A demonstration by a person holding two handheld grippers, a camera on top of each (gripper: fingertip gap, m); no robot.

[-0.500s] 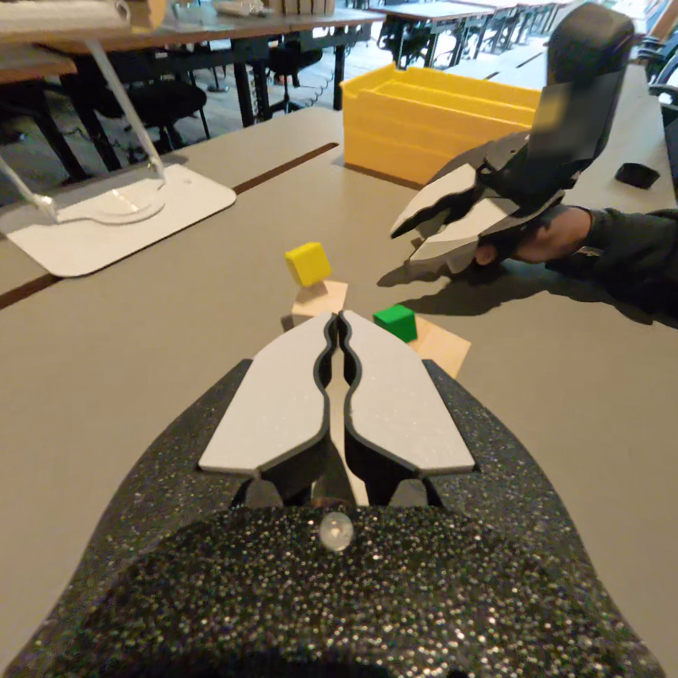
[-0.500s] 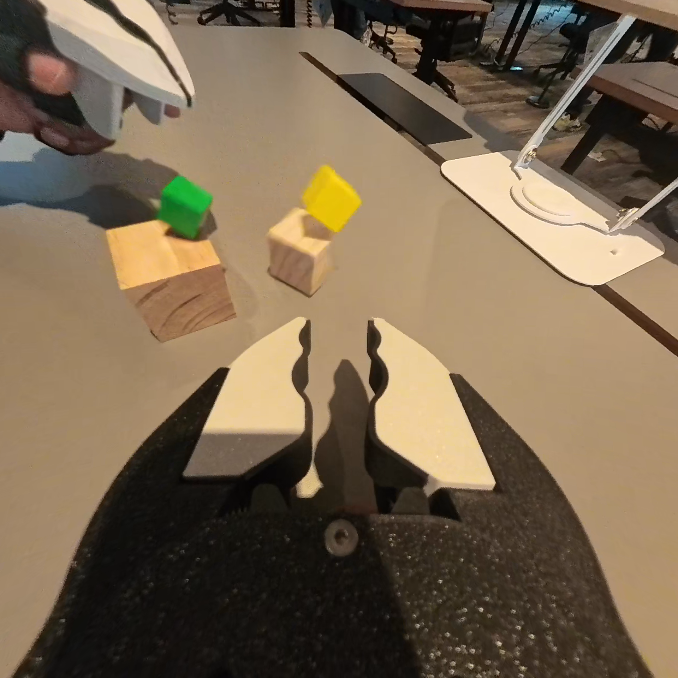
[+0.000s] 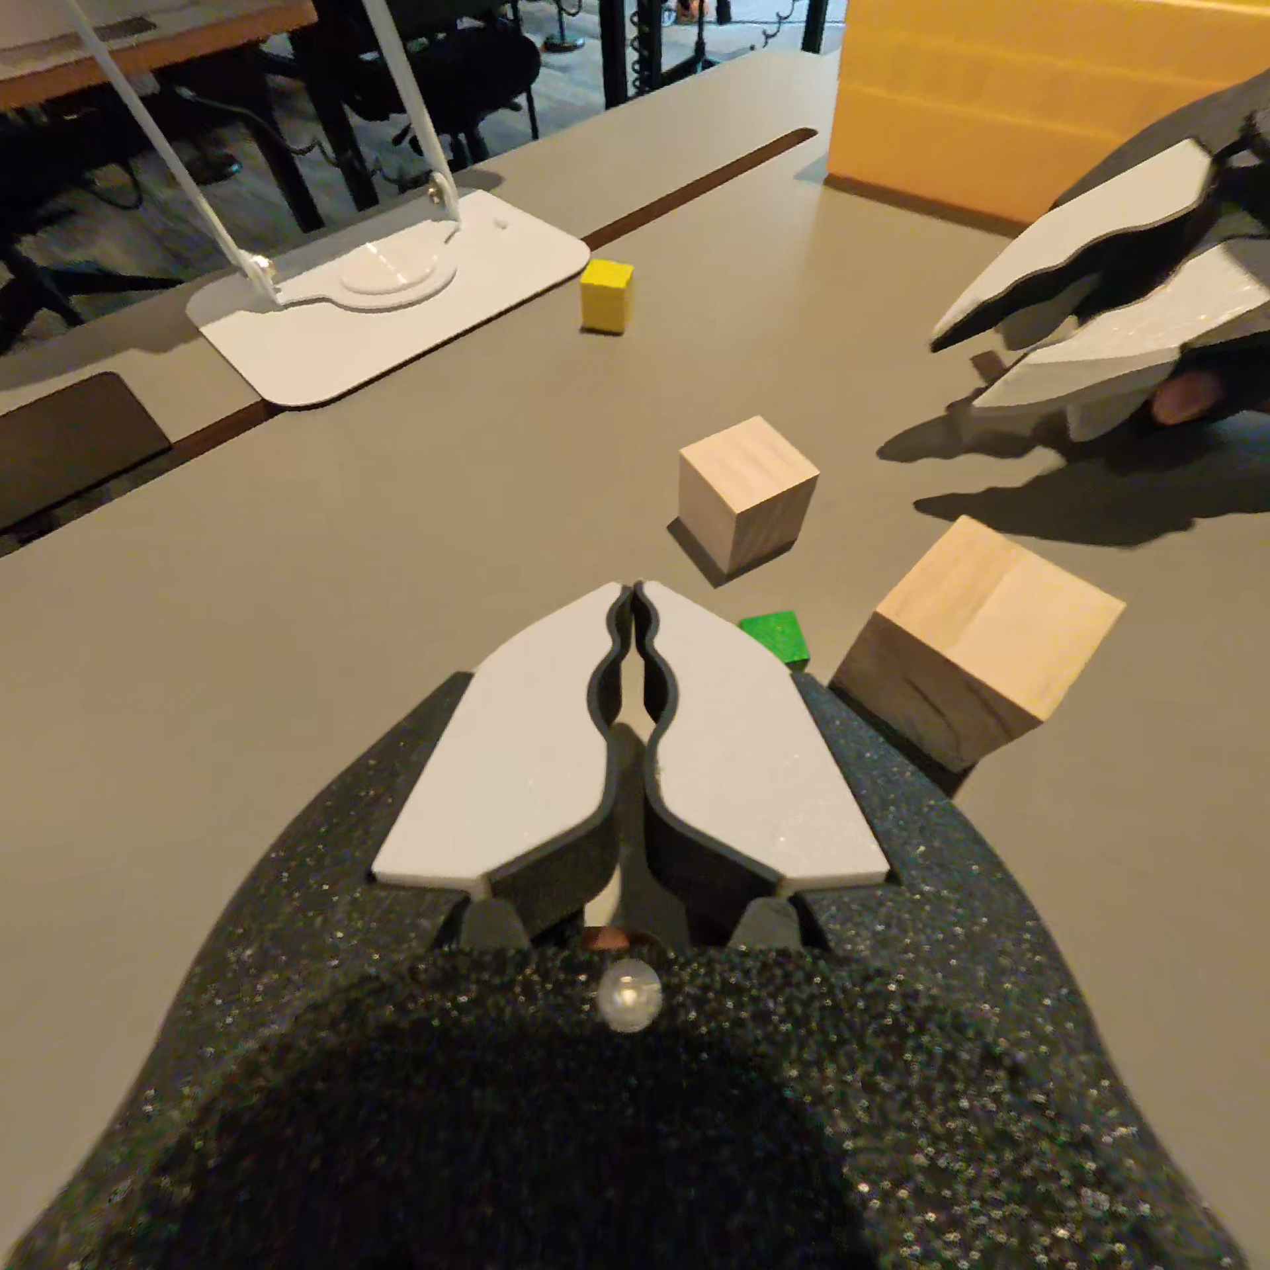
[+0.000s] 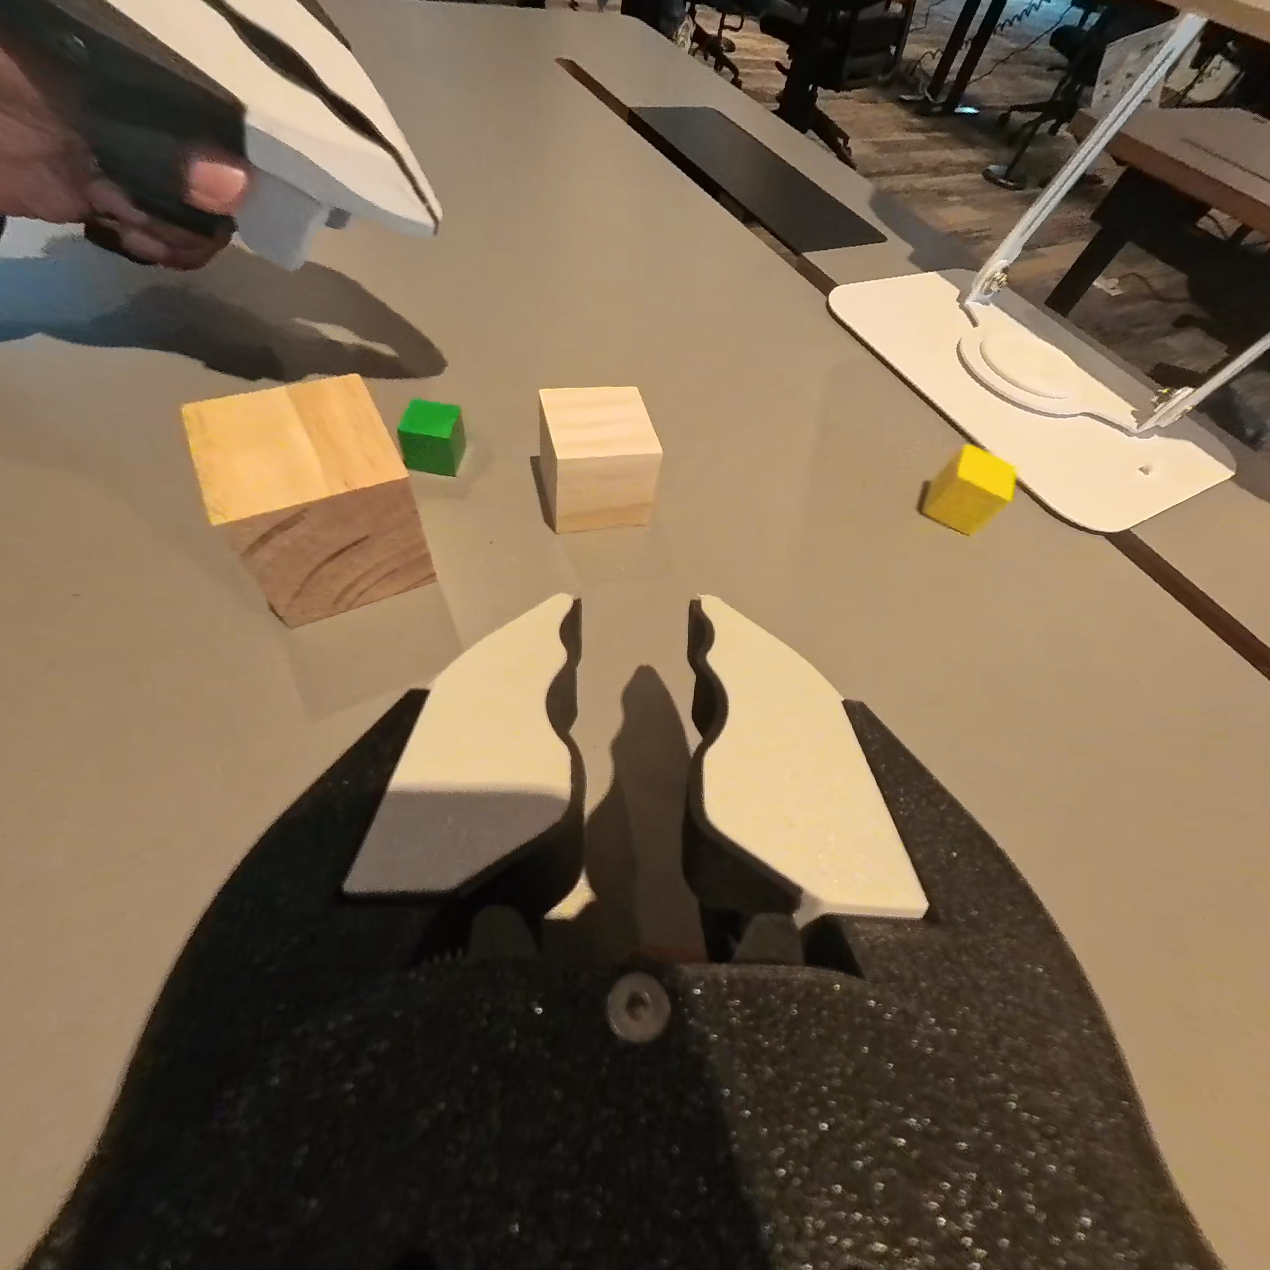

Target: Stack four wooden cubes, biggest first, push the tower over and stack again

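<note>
Right wrist view: 4 cubes lie scattered on grey table (image 4: 687, 288); right hand-held gripper (image 4: 635, 605) apart, left hand-held gripper (image 3: 632, 591) together.

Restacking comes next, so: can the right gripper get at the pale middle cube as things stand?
Probably yes. The right gripper is open, and the pale cube stands alone straight ahead, only bare table between them.

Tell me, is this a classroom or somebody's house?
More likely an office or lab workroom: long grey tables, office chairs behind them, and a stack of yellow bins beside the cubes.
</note>
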